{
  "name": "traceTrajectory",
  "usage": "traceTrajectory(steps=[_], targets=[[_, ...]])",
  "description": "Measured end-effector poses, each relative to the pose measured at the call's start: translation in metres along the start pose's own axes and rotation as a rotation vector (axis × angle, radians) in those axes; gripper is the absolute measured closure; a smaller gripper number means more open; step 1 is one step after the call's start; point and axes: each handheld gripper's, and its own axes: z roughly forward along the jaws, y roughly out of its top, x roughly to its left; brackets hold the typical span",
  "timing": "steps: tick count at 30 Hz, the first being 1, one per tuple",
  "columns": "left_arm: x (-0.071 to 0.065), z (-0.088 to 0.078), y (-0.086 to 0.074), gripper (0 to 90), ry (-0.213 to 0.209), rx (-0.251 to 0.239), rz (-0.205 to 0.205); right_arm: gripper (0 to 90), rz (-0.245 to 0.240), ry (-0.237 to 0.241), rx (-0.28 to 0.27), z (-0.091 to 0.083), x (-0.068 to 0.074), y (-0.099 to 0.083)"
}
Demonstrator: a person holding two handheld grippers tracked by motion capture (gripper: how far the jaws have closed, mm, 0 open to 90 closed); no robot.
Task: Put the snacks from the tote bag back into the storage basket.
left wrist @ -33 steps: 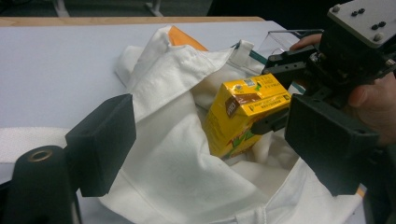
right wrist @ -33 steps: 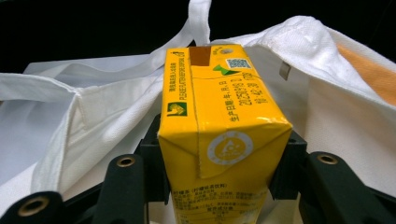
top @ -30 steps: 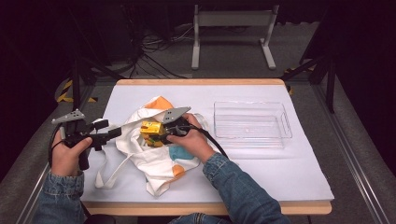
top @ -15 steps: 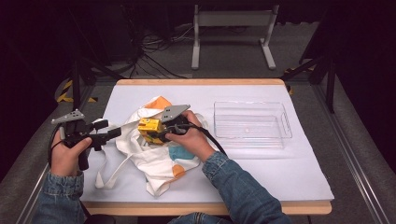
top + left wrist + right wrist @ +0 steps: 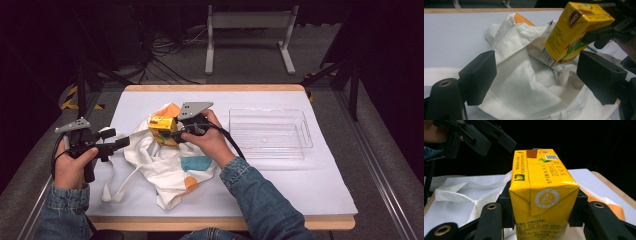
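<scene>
Right hand-held gripper is pinching the yellow juice carton, holding it above the white tote bag; left hand-held gripper, jaws spread, is framing the bag's mouth. Likely unpacking: next, carrying the carton toward the clear tray.

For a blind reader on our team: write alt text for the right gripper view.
A yellow drink carton stands clamped between the right gripper's two black jaws, top end toward the camera. Behind it lies a white cloth bag on the white-covered table, with the left gripper at the upper left.
</scene>
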Motion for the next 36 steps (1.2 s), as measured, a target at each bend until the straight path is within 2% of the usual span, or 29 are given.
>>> traceTrajectory(steps=[9,16,19,22,34,36], targets=[[-0.001,0.0,0.0,17.1,0.009,0.005,0.008,51.9,0.001,0.001,-0.047,-0.017,-0.004,0.013],[-0.001,0.0,0.0,17.0,0.022,0.013,0.011,51.9,-0.003,-0.004,-0.076,-0.036,-0.006,0.023],[-0.002,0.001,0.0,17.0,0.024,0.015,0.016,51.9,0.009,0.018,-0.1,-0.045,-0.009,0.025],[-0.002,0.0,0.0,16.9,0.026,0.016,0.017,51.8,0.012,0.019,-0.111,-0.054,-0.011,0.027],[-0.003,0.001,0.0,16.9,0.032,0.022,0.009,51.8,-0.002,-0.032,-0.111,-0.091,-0.021,0.029],[-0.002,0.001,0.0,16.8,0.036,0.025,0.028,51.8,-0.005,-0.037,-0.104,-0.096,-0.022,0.029]])
